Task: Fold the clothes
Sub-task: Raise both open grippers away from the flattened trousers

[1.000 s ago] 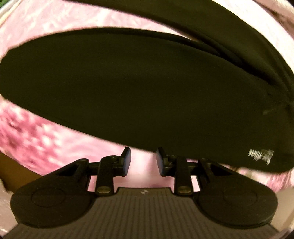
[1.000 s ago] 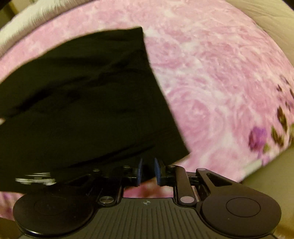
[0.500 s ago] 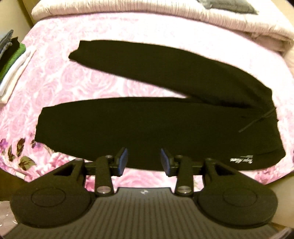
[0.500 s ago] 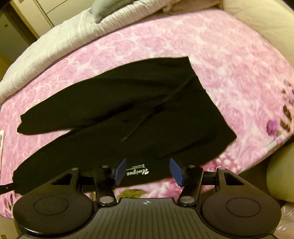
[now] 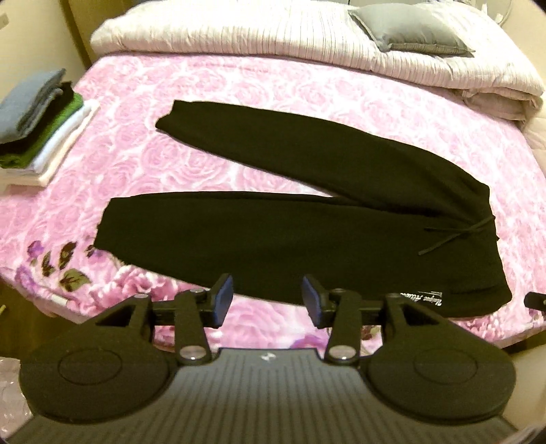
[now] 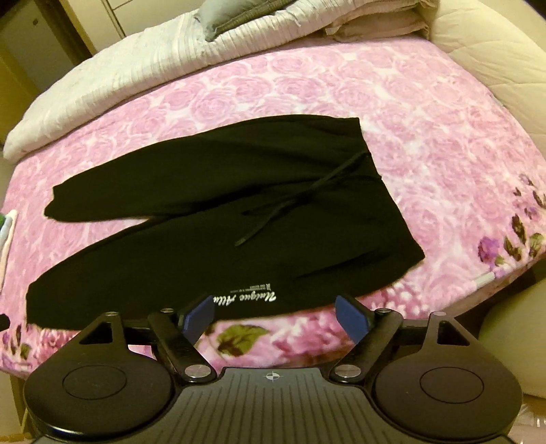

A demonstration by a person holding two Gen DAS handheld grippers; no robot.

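Black sweatpants (image 5: 273, 235) lie flat on the pink rose-print bed cover, legs spread apart toward the left, waistband and drawstring at the right. White lettering marks the near hip. They also show in the right wrist view (image 6: 239, 218). My left gripper (image 5: 268, 300) is open and empty, held back above the near bed edge by the near leg. My right gripper (image 6: 276, 312) is open wide and empty, just short of the lettering at the hip.
A stack of folded clothes (image 5: 41, 119) sits at the bed's left side. A rolled white quilt (image 5: 273, 41) with a grey pillow (image 5: 409, 30) lies along the far edge. A beige cushioned surface (image 6: 494, 61) is at the right.
Both grippers have pulled back and up from the pants, so the whole garment now shows. The right gripper has opened from nearly shut to wide; the left has opened a little more.
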